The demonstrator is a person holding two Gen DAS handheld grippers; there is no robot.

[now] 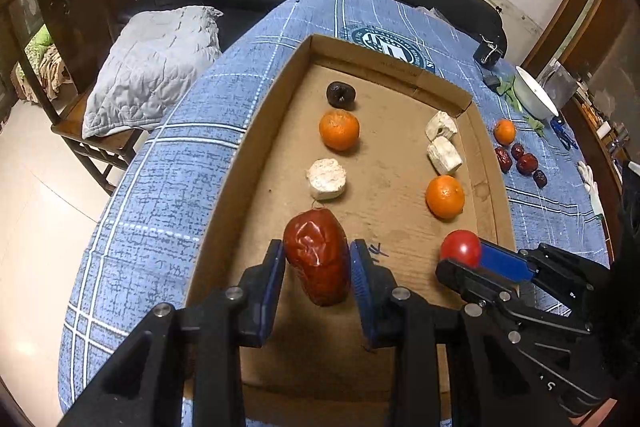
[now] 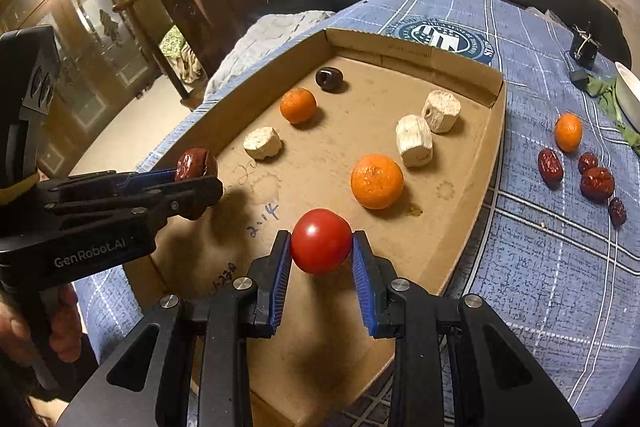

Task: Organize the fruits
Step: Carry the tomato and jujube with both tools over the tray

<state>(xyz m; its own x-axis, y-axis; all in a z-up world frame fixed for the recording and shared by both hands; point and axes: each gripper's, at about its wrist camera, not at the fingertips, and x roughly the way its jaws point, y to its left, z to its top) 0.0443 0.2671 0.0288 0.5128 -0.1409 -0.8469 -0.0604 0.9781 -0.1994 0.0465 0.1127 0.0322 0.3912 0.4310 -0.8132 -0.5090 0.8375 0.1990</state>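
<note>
My left gripper [image 1: 318, 259] is shut on a big red jujube [image 1: 318, 255] above the near left of a shallow cardboard tray [image 1: 280, 83]. My right gripper [image 2: 321, 247] is shut on a red tomato [image 2: 321, 241] above the tray's [image 2: 494, 131] near right. In the tray lie two oranges [image 1: 339, 129] [image 1: 445, 196], three pale sugarcane chunks [image 1: 326, 179] and a dark fruit [image 1: 341, 94]. The left gripper [image 2: 196, 179] and its jujube [image 2: 194, 163] show at the left of the right wrist view; the right gripper [image 1: 460, 259] and the tomato [image 1: 461, 247] show at the right of the left wrist view.
On the blue checked tablecloth [image 2: 540, 267] right of the tray lie an orange [image 2: 568, 131] and several red jujubes [image 2: 596, 183]. A white bowl [image 1: 534, 93] and green leaves stand at the far right. A chair with a grey cushion [image 1: 152, 67] and a black sofa lie beyond the table.
</note>
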